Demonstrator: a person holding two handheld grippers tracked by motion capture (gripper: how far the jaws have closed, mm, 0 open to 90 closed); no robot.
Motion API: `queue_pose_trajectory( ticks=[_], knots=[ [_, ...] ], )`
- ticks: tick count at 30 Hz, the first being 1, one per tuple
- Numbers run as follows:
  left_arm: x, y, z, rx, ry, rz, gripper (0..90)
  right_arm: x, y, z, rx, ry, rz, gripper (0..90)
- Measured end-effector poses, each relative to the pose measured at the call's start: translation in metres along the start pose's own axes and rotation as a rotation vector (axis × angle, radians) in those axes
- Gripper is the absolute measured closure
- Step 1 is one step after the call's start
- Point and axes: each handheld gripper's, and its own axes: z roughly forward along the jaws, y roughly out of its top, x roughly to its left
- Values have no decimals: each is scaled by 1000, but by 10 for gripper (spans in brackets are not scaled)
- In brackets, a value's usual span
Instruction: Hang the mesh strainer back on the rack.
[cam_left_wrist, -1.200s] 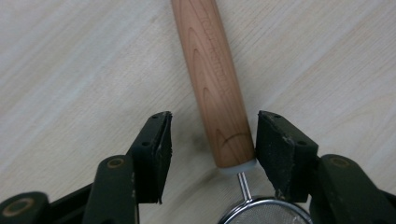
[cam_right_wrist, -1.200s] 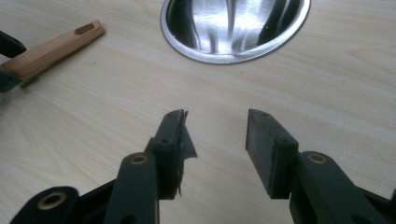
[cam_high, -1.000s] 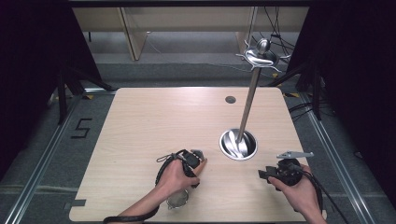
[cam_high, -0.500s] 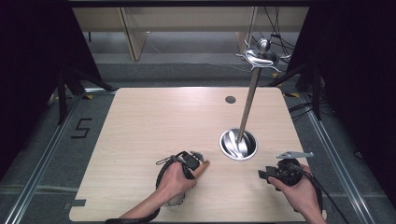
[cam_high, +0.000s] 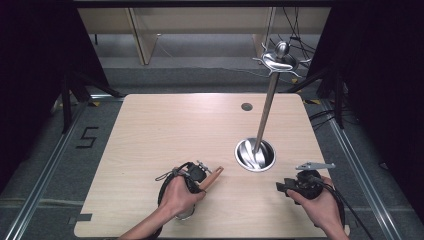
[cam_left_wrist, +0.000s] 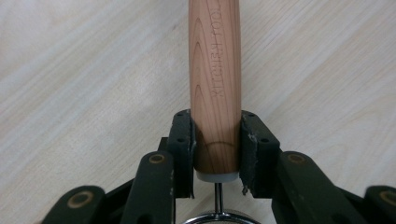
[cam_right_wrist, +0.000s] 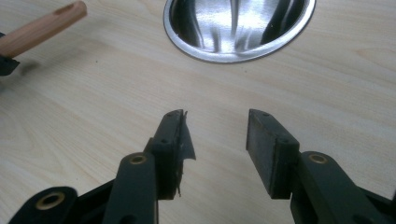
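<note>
Surroundings: one steel stand (cam_high: 268, 105) rises from a round metal base (cam_high: 255, 155) on your table (cam_high: 165, 130), its hooked top (cam_high: 278, 59) leaning toward the far edge. One dark round hole (cam_high: 246, 106) sits in the tabletop behind it. The base lies between your two hands and a little farther out; bare wood lies ahead of both grippers.

Item held: one wooden handle (cam_left_wrist: 215, 84), pale reddish grain with faint lettering along it. Your left gripper (cam_high: 197, 172) has just been closing, and its two black pads now press the handle's lower end from both sides. The handle points away and to the right, toward the base, its free end (cam_right_wrist: 70, 11) above the tabletop, near the base's rim. A thin metal stem and a bit of chrome rim show below the handle, too little to tell what they belong to.

Hands: your left hand (cam_high: 181, 195) wraps its gripper from behind, near the table's front edge. Your right hand (cam_high: 320, 205) holds the right gripper (cam_right_wrist: 215, 140) low over the wood, aimed at the base, jaws parted with nothing between them.

Count: two grippers, one handle, one stand.
</note>
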Motion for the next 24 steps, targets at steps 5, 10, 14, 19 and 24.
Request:
queue_pose_trajectory(
  ticks=[5, 10, 14, 19, 24],
  knots=[
    [0, -5, -9, -126, -22, 11, 682, 0, 0, 0, -14, -3, -13, 575],
    [1, -8, -22, -282, -67, 39, 681, 1, 0, 0, -7, 14, 11, 573],
    [-2, -8, -27, -431, -74, 44, 681, 1, 1, 0, -40, 11, -16, 568],
    [-6, -7, -32, -550, -82, 47, 681, 6, 3, -2, -70, 4, -23, 557],
    [-15, -2, -39, -655, -78, 20, 681, 18, 8, -5, -167, 85, -40, 550]
  ],
)
